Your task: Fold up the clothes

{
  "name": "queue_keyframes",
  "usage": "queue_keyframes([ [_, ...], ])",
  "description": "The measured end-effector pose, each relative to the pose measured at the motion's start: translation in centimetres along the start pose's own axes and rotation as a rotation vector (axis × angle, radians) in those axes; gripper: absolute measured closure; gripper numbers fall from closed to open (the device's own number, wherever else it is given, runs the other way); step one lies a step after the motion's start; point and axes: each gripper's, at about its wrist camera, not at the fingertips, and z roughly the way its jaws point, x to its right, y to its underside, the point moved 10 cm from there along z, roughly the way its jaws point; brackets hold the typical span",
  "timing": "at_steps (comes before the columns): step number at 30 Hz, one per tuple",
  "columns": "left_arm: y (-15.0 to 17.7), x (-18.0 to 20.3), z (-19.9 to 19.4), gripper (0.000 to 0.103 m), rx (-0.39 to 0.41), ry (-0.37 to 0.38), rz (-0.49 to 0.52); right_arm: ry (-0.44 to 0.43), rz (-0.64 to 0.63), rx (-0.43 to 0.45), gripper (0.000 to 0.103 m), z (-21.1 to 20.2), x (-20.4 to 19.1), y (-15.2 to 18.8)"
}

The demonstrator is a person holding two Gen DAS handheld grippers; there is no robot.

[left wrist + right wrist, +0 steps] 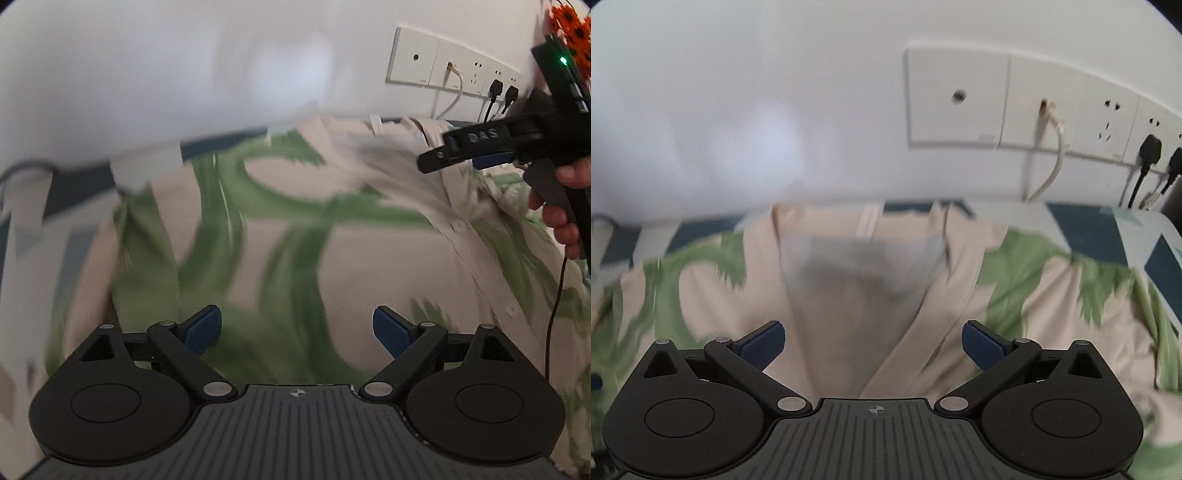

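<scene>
**Both hand-held grippers spread above one spread-out shirt**

One shirt [295,229], cream with green leaf print, button-front, lying open and flat on a patterned blue-and-white cloth [1108,225] against a white wall [147,74]. Collar and neckline [864,258] point toward the wall; a pale label strip sits inside the collar, writing too blurred to read. At least two buttons show down the placket [458,225]

Two hand-held grippers. Left hand-held gripper [297,328]: fingers spread wide, blue pads [203,328] apart, nothing between them, hovering over the shirt's left body panel. Right hand-held gripper [873,343]: likewise spread, nothing pinched, poised over the neckline. In the left wrist view the right one appears side-on at upper right [436,158], marked "DAS" in raised letters, a green light lit on its top unit; a hand [561,199] wraps its pistol grip, a thin black cable hanging below

Wall plate row [1015,103]: four panels visible. One white cable [1052,147] plugged in, two black plugs [1150,147] at the right end. Small print on the plates unreadable

Orange flowers [570,26] at the top right corner

Much motion blur in both views
</scene>
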Motion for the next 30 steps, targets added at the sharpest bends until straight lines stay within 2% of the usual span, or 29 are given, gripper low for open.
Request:
queue_keyframes([
  [6,2.7,0.3,-2.4,0.009,0.015,-0.058,-0.115,0.033,-0.018,-0.088,0.001,-1.0,-1.5,2.7],
  [10,4.5,0.8,-4.4,0.006,0.007,-0.100,-0.199,0.045,-0.044,-0.107,0.001,-3.1,-2.2,5.1],
  [12,5.8,1.2,-5.7,0.005,-0.006,-0.143,-0.231,0.024,-0.065,-0.111,0.001,-4.4,-2.6,6.4],
  [18,12.1,1.7,-11.2,0.005,-0.036,-0.393,-0.369,-0.079,-0.056,-0.171,0.001,-7.0,-1.9,11.3],
  [23,17.4,0.2,-16.1,0.005,-0.045,-0.575,-0.477,-0.150,-0.017,-0.153,0.001,-9.6,-0.8,12.4],
  [27,19.9,-2.2,-17.7,0.005,-0.073,-0.654,-0.494,-0.174,0.003,-0.133,0.001,-11.3,-0.9,11.5],
  [30,20.7,-3.7,-17.4,0.005,-0.103,-0.686,-0.423,-0.183,-0.027,-0.112,0.001,-12.4,-2.2,10.9],
])
